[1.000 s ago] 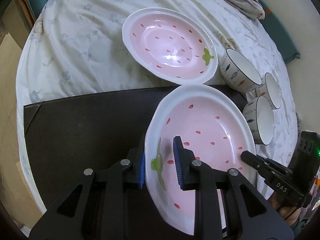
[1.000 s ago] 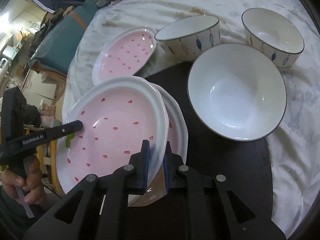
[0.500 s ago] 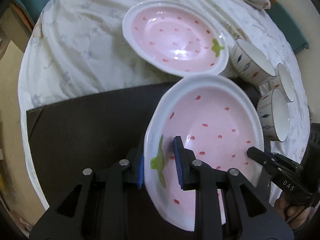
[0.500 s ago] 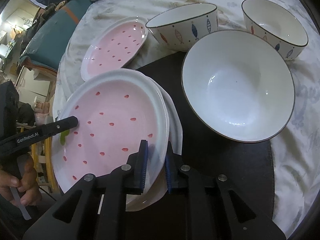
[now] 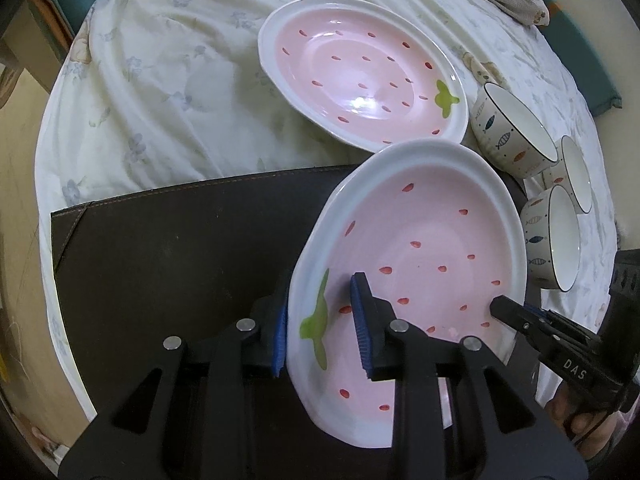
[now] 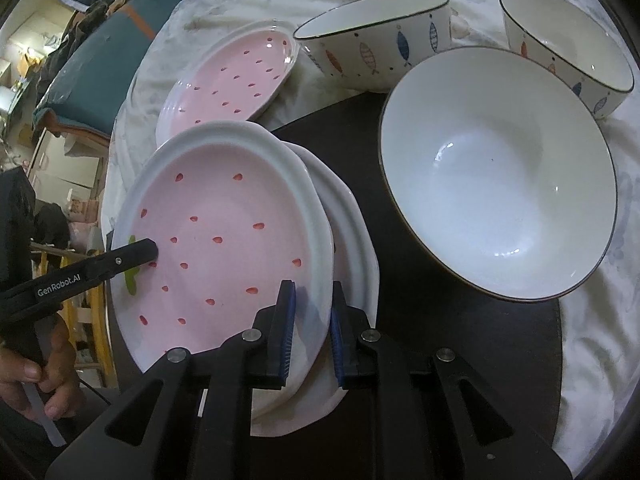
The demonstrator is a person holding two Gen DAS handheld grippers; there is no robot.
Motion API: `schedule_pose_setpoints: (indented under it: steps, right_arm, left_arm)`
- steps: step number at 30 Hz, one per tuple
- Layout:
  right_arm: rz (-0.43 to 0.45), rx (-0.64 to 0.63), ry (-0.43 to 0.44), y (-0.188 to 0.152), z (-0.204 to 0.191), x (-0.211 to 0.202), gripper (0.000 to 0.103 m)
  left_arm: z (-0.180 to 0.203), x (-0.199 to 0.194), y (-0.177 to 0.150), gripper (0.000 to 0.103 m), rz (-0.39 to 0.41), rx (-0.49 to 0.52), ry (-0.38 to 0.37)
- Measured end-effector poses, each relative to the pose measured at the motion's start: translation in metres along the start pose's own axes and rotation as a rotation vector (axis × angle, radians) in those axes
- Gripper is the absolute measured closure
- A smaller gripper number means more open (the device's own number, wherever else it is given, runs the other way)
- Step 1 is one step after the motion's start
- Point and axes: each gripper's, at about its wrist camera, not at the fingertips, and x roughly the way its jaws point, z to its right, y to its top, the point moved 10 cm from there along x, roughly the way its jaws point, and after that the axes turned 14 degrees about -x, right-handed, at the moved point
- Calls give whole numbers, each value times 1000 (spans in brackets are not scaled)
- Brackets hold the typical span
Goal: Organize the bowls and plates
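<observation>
A pink strawberry plate (image 5: 424, 240) is held tilted over the dark mat (image 5: 180, 248). My left gripper (image 5: 320, 320) is shut on its rim by the green leaf mark. My right gripper (image 6: 312, 324) is shut on the opposite rim of the same plate (image 6: 224, 240). A second plate (image 6: 352, 248) lies under it on the mat. A third pink plate (image 5: 360, 76) rests on the bedsheet beyond the mat. A large white bowl (image 6: 496, 172) sits on the mat to the right. Two fish-pattern bowls (image 6: 376, 60) (image 6: 568, 44) stand behind it.
The mat (image 6: 460, 340) lies on a round table under a flowered white sheet (image 5: 160, 80). The bowls also show at the right of the left wrist view (image 5: 512, 132). A teal cushion (image 6: 104, 68) lies off the table's far left edge.
The held plate has risen and tilted a little, and both grippers have moved closer to the far plate and bowls. Both grips are unchanged.
</observation>
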Motion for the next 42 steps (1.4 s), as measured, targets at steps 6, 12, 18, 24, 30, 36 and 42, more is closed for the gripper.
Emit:
schedule_pose_setpoints:
  steps: [6, 12, 18, 24, 30, 36, 42]
  right_arm:
    - [-36, 25, 16, -7, 2, -5, 86]
    - [-14, 80, 62, -10, 13, -20, 83]
    - [-40, 100, 69, -13, 17, -28, 86]
    - [-89, 88, 58, -17, 11, -30, 84]
    - [-100, 41, -23, -18, 17, -34, 83]
    - [-101, 73, -25, -22, 27, -32, 82]
    - [-89, 106, 15, -20, 28, -27, 80]
  left_arm:
    - [2, 6, -8, 78, -41, 28, 12]
    - [8, 7, -10, 78, -42, 43, 13]
    - [5, 12, -8, 77, -53, 23, 25]
    - [5, 13, -7, 75, -42, 31, 33]
    - [2, 12, -6, 70, -33, 32, 44]
    - [3, 13, -7, 70, -36, 23, 40]
    - [-2, 22, -17, 46, -67, 24, 72]
